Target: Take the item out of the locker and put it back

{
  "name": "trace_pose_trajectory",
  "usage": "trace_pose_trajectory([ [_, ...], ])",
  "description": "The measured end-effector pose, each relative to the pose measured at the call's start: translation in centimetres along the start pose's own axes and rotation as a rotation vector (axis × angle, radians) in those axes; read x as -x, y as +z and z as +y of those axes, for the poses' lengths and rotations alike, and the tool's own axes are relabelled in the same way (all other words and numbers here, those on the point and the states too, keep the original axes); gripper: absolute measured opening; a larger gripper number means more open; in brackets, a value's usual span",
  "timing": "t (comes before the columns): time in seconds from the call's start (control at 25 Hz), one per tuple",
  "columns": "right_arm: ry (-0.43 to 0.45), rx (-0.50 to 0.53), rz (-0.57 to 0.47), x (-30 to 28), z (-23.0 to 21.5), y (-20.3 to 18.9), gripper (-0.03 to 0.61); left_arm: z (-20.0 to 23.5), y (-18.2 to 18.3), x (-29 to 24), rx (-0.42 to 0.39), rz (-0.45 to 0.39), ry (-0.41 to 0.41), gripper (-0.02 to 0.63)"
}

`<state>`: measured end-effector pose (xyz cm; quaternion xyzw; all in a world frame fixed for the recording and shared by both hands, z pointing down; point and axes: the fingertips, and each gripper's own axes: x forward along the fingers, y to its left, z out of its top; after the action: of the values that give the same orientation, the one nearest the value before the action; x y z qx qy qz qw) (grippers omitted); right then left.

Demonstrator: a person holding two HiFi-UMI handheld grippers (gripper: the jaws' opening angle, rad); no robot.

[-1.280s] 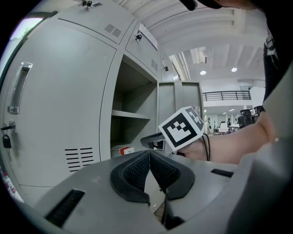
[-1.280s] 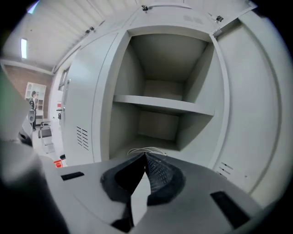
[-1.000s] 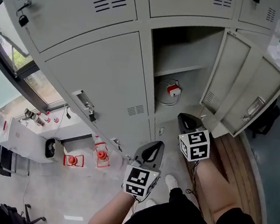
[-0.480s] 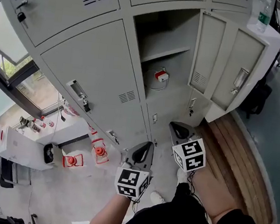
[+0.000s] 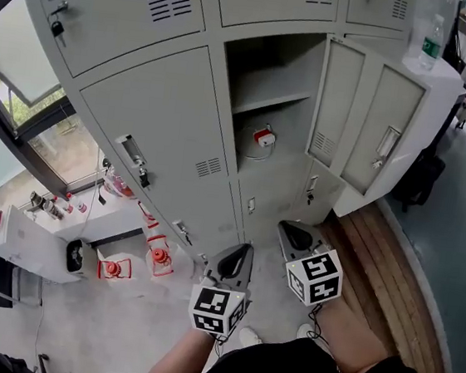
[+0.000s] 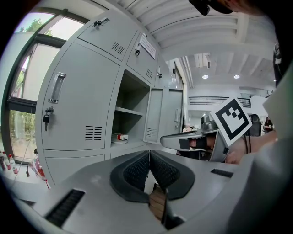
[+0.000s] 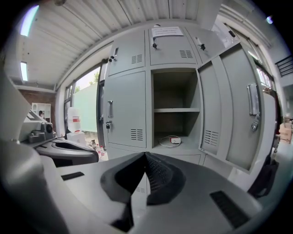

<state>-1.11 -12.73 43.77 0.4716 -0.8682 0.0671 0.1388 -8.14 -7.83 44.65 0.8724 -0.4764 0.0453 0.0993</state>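
1. Head view: left gripper (image 5: 240,256) and right gripper (image 5: 293,233) both hang clenched and empty, well short of the locker (image 5: 158,106).
2. The item (image 5: 263,136) (red-and-white, trailing a looped cable) lies inside the open compartment (image 5: 280,66), under its shelf (image 5: 269,102).
3. Reaching in clenched would likely shove it deeper; the cable may snag, or the door (image 5: 367,113) get knocked.

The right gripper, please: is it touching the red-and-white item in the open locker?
Apart. The right gripper view shows the right gripper shut and empty, with the item lying far beyond it inside the locker.
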Motion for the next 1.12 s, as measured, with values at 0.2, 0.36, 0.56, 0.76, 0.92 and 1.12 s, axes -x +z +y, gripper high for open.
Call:
trace_pose_trajectory([
  [0.2, 0.037, 0.002, -0.004, 1.2, -0.4, -0.1, 0.052, -1.3, 0.0, -0.3, 0.005, 0.001, 0.027, 0.015],
  [0.36, 0.072, -0.001, -0.005, 2.1, -1.0, -0.5, 0.052, -2.6, -0.2, -0.7, 0.006, 0.009, 0.056, 0.015],
  [0.56, 0.118, 0.000, -0.010, 3.7, -2.2, -0.8, 0.052, -4.9, -0.1, -1.1, 0.007, 0.010, 0.091, 0.015],
  [0.76, 0.151, 0.004, -0.017, 5.1, -3.5, -1.0, 0.052, -7.0, -0.1, -1.7, 0.006, 0.010, 0.117, 0.015],
  [0.92, 0.181, 0.010, -0.021, 6.0, -4.2, -1.1, 0.052, -8.6, 0.1, -1.9, 0.004, 0.002, 0.137, 0.015],
  [1.12, 0.215, 0.007, -0.020, 6.9, -5.0, -1.5, 0.052, -10.1, 0.2, -2.2, 0.014, 0.003, 0.164, 0.015],
])
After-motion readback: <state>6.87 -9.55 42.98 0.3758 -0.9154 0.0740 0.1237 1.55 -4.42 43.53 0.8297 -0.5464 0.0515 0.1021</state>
